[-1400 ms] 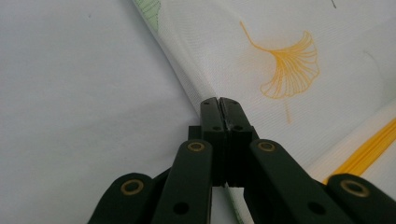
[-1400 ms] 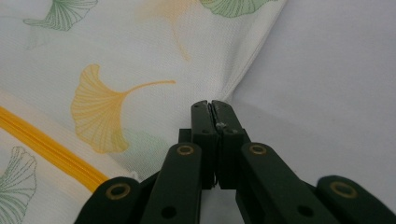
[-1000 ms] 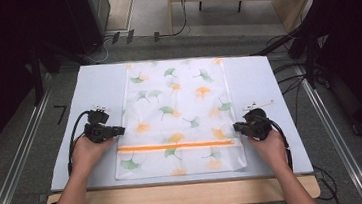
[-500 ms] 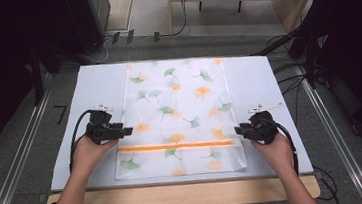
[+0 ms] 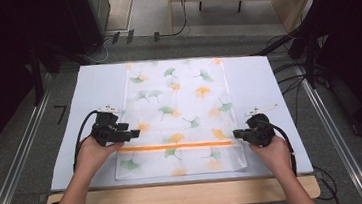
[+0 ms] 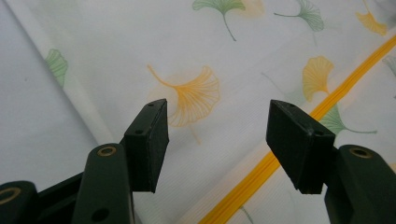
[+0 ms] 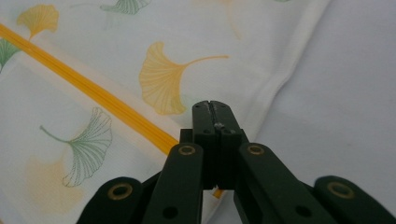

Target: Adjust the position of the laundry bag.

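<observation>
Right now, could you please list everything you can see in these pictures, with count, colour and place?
cloth: one, white with green and orange ginkgo leaves, flat on the middle of the table.
orange stripe: one, across the cloth near the person's edge.
table: one, pale grey top, wooden front edge.
cables: several, black, on the floor beyond the table.
left gripper: one, black, at the cloth's left edge, jaws open, nothing between them.
right gripper: one, black, at the cloth's right edge by the stripe's end, jaws shut.
</observation>
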A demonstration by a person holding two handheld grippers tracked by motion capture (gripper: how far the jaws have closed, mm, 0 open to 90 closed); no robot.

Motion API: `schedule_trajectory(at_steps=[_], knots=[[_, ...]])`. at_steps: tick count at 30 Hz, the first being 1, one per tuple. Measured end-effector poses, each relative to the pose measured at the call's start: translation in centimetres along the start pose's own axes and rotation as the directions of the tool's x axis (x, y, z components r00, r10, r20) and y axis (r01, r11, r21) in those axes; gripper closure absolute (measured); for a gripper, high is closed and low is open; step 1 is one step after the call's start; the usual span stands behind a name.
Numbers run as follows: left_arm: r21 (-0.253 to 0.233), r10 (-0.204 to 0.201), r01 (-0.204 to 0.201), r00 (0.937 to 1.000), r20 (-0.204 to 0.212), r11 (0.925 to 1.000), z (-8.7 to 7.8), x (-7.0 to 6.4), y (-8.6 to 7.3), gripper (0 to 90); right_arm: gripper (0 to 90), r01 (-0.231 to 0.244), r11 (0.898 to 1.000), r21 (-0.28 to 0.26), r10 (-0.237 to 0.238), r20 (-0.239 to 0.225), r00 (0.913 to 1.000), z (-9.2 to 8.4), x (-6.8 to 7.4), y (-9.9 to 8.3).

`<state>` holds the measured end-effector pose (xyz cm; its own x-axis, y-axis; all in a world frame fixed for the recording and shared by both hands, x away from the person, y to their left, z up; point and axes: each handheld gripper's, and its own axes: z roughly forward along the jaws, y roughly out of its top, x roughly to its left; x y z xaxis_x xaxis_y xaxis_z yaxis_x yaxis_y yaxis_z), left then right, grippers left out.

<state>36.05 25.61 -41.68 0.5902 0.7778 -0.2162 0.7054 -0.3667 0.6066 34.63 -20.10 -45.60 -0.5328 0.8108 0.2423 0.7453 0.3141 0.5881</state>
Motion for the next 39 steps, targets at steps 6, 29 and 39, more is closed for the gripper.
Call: schedule_trajectory(at_steps=[6, 29, 39], knots=[[-0.001, 0.014, -0.014, 0.9999, 0.007, 0.9999, 0.1, -0.5, 0.1, 38.7, 90.0, 0.009, 1.000, 0.016, -0.008, -0.015, 0.9998, 0.4, 0.1, 0.1], [-0.019, 0.042, -0.041, 0.9986, 0.032, 0.9990, 0.1, -1.7, 0.3, 38.1, 75.8, 0.029, 1.000, -0.008, -0.028, 0.033, 0.9991, -2.1, 0.4, -1.2], [-0.018, 0.066, -0.066, 0.9966, 0.049, 0.9977, 0.5, -2.5, 0.7, 38.1, 69.8, 0.038, 0.999, 0.012, -0.038, 0.043, 0.9983, -2.1, -0.1, -2.4]])
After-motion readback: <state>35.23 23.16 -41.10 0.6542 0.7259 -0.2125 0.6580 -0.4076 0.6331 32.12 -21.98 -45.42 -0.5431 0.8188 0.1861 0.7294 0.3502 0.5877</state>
